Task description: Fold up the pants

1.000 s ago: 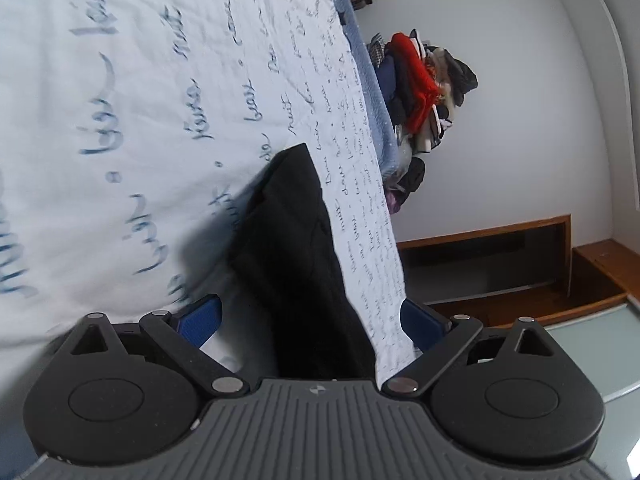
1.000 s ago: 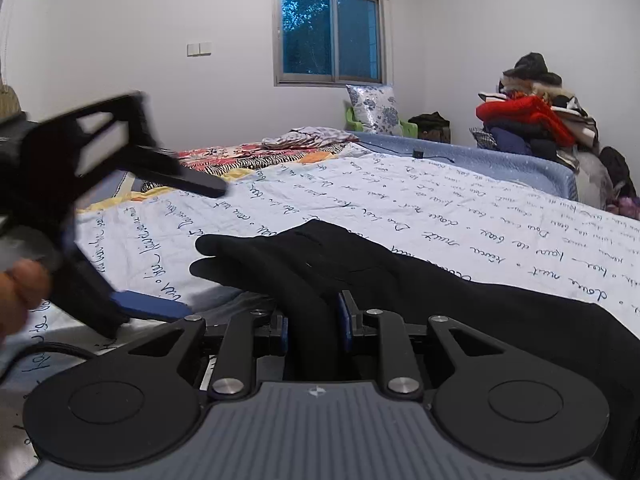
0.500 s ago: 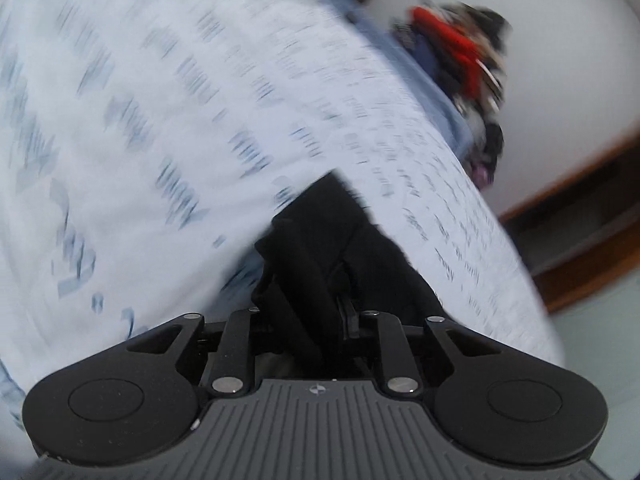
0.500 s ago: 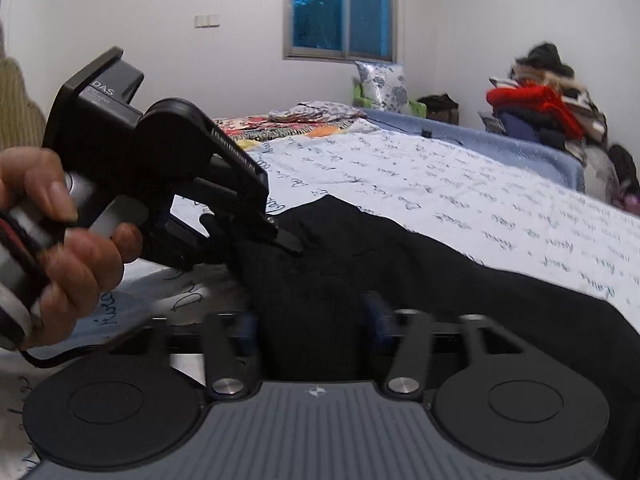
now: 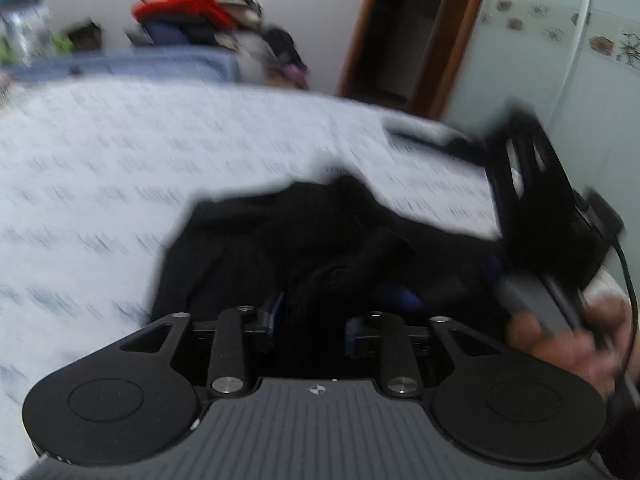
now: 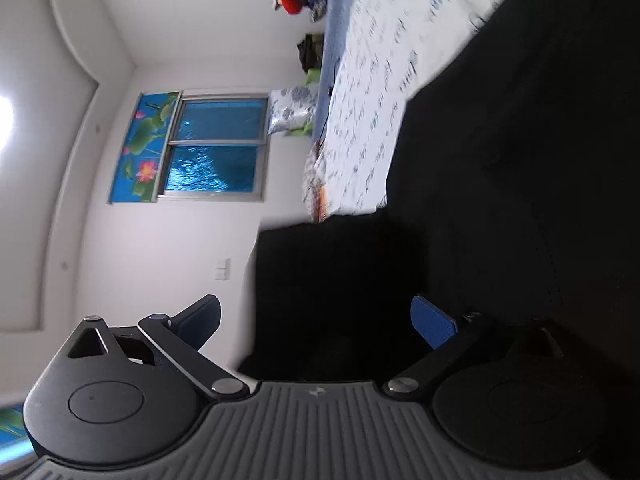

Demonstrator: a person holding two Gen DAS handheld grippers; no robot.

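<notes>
Barely started: left gripper (image 5: 310,320) looks clamped on bunched black pants (image 5: 280,240) (blurry), right gripper (image 6: 316,320) jaws just sprang apart, folds left.

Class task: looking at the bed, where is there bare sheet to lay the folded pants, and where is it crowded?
Bare sheet lies left of the black pants, up to the blue blanket edge. Crowded: the near right, where both claws meet the pants, and the clothes pile beyond.
</notes>
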